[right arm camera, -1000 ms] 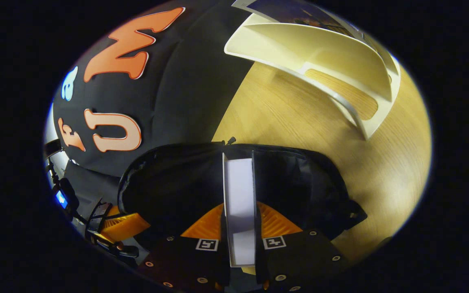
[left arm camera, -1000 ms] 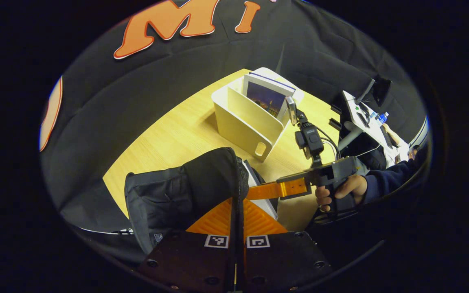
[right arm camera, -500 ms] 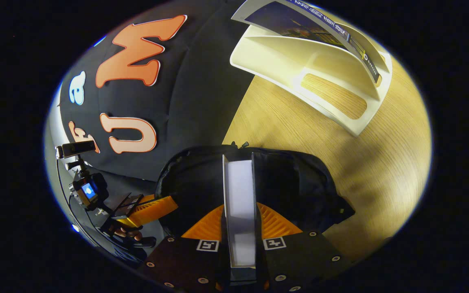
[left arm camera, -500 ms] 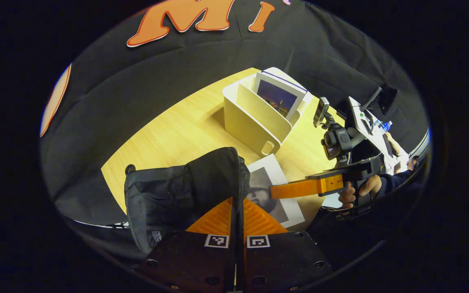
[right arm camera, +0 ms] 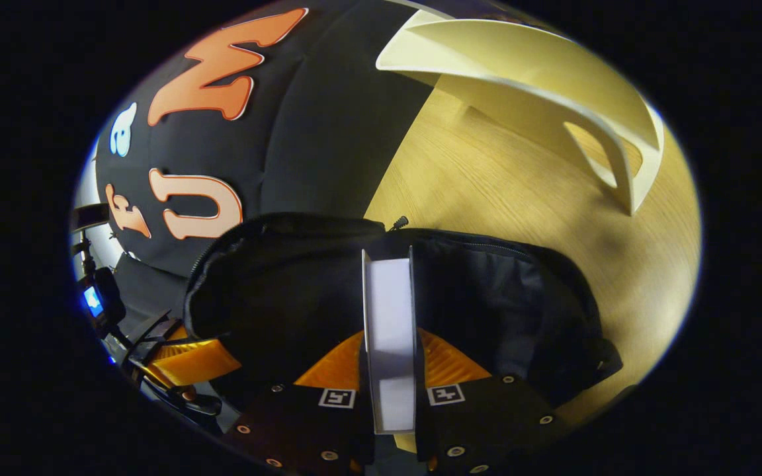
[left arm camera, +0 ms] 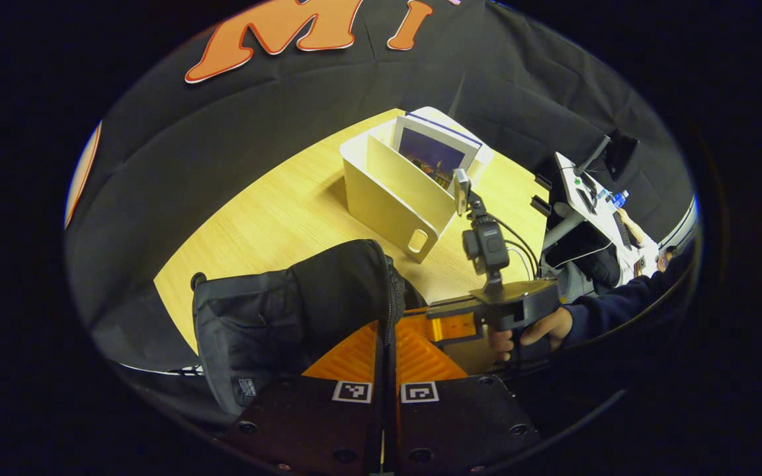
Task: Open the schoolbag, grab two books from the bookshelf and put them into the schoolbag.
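Ahead of the right tool (right arm camera: pixel 387 370), the black schoolbag (right arm camera: pixel 487 297) gapes; its fingers clamp a white book (right arm camera: pixel 389 317) edge-on over the mouth. The left tool (left arm camera: pixel 384 350), closed, pinches the bag's zipper edge. Judged best: lower the book straight, mouth held wide. Beyond, on the wooden tabletop (left arm camera: pixel 275 211), the cream bookshelf (left arm camera: pixel 387 198) holds another book (left arm camera: pixel 430 152).

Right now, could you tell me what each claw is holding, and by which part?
The right claw grips a book across its covers, page edges showing between the fingers. The left claw pinches the schoolbag at its zippered opening edge.
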A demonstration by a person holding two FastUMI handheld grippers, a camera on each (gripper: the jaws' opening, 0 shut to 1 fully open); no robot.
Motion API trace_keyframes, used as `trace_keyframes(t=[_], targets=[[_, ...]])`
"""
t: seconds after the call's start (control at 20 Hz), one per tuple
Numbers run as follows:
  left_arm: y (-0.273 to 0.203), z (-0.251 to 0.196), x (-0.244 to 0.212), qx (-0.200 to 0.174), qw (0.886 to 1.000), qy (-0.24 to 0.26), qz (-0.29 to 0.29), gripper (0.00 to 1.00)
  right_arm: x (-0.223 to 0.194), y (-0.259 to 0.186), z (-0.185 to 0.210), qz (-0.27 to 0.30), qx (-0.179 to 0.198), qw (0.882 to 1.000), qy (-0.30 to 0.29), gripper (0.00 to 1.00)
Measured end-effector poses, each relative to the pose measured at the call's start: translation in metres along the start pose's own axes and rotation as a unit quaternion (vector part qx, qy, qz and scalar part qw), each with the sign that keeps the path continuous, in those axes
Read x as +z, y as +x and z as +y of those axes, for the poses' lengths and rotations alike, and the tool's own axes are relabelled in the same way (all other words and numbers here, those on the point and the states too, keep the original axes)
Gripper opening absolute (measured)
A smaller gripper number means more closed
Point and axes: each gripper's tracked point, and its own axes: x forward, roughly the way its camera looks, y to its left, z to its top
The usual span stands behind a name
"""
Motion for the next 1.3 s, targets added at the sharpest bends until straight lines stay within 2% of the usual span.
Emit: trace_keyframes(t=[0.25, 0.3, 0.4, 0.5, 0.65, 0.75, 0.9, 1.05, 1.3], targets=[[0.003, -0.005, -0.001, -0.004, 1.000, -0.008, 0.001, 0.02, -0.002, 0.025, 0.002, 0.006, -0.007, 1.000, 0.004, 0.28], [0.003, -0.002, -0.001, -0.001, 1.000, -0.013, 0.000, 0.02, -0.003, 0.025, 0.001, 0.008, -0.016, 1.000, 0.000, 0.29], [0.001, 0.007, 0.000, 0.010, 1.000, -0.022, -0.003, 0.02, -0.002, 0.019, -0.014, 0.025, -0.061, 0.998, -0.023, 0.34], [0.000, 0.015, 0.000, 0.015, 0.999, -0.036, -0.007, 0.02, -0.006, 0.008, -0.021, 0.054, -0.089, 0.993, -0.055, 0.48], [0.002, 0.018, 0.001, 0.016, 0.999, -0.046, -0.011, 0.02, -0.002, -0.021, -0.022, 0.080, -0.122, 0.983, -0.112, 0.86], [0.003, 0.020, -0.002, 0.022, 0.999, -0.047, -0.010, 0.02, 0.007, -0.044, -0.019, 0.083, -0.135, 0.978, -0.135, 0.96], [0.008, 0.018, 0.000, 0.024, 0.998, -0.053, -0.011, 0.02, 0.026, -0.077, -0.014, 0.088, -0.152, 0.970, -0.166, 0.97], [0.011, 0.016, -0.002, 0.029, 0.998, -0.061, -0.012, 0.02, 0.047, -0.116, -0.018, 0.105, -0.192, 0.951, -0.218, 0.97], [0.012, 0.015, -0.004, 0.036, 0.996, -0.079, -0.018, 0.02, 0.094, -0.171, -0.004, 0.116, -0.228, 0.928, -0.273, 0.98]])
